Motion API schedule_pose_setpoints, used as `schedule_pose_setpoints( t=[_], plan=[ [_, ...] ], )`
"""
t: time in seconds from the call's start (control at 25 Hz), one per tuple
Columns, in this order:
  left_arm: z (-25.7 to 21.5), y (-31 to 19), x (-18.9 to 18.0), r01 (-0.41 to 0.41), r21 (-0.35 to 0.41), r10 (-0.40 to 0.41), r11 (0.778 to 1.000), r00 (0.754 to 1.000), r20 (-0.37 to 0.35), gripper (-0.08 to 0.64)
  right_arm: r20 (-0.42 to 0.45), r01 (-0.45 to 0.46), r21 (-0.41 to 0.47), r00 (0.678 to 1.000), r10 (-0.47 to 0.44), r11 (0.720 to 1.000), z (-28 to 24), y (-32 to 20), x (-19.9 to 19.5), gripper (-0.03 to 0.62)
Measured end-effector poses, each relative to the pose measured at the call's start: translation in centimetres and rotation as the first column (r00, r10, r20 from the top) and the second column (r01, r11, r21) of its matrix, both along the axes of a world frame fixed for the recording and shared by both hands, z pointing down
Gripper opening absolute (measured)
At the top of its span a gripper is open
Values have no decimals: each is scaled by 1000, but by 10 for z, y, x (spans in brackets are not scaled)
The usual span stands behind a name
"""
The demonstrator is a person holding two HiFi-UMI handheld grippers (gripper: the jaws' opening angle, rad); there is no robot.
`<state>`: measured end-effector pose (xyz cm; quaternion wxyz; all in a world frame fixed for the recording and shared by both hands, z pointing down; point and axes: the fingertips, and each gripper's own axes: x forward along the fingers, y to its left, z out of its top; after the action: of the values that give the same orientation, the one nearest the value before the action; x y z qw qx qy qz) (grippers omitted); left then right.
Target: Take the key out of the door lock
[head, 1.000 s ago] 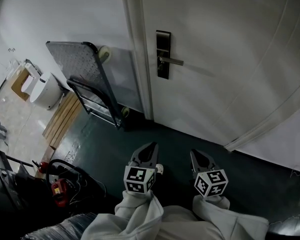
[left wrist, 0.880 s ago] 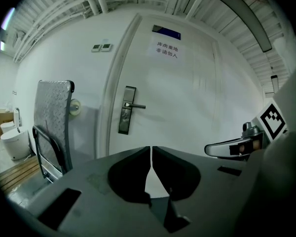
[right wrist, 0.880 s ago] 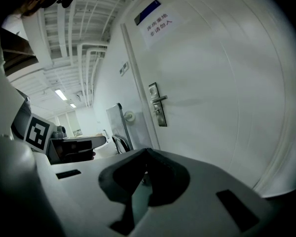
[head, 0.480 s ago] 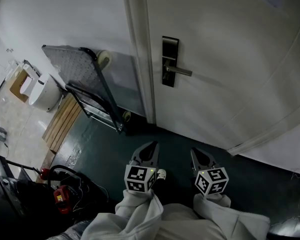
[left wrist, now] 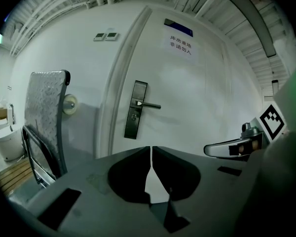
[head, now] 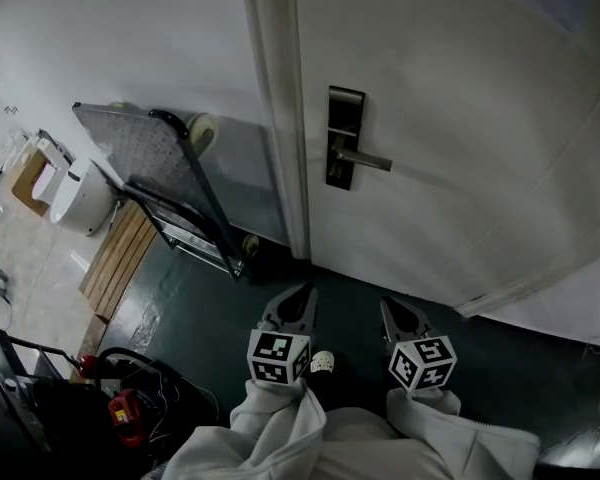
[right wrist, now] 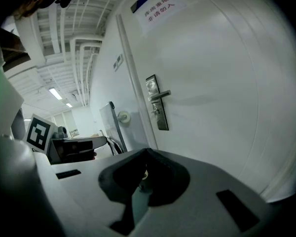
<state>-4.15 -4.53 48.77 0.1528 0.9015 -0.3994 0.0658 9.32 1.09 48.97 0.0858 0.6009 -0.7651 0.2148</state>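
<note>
At the foot of the white door (head: 460, 118), the head view had shifted since a second before: the dark lock plate (head: 344, 138) sat lower and further right in the frame, and the folded platform trolley (head: 150, 148) leaning on the wall had slid down and left, while both grippers kept their places low in the picture, well apart from the lock. The left gripper (head: 302, 292) had its fingers pressed together at the tips with nothing between them, as its own view showed (left wrist: 151, 148). The right gripper (head: 389, 308) likewise had its fingers closed and empty (right wrist: 146, 151). The lock plate was a narrow, dark rectangle with its long axis running straight up the door, set close to the frame edge (left wrist: 135, 110). Its metal lever handle (head: 368, 159) stuck out level from the plate's middle, pointing away from the frame toward the door's wide face. The key itself was too small to make out; only a faint spot showed on the plate below the lever. A white shoe toe (head: 322, 361) showed on the dark floor (head: 200, 298) between the grippers.
</note>
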Motion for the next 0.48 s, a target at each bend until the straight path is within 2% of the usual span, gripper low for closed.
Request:
schedule_pose_setpoints(
  t=[0.48],
  plan=[
    [4,-21,5,-42,4,42,999,999,-12,23,-6,-44,5,999,44,999,3,-19,2,52]
  ],
)
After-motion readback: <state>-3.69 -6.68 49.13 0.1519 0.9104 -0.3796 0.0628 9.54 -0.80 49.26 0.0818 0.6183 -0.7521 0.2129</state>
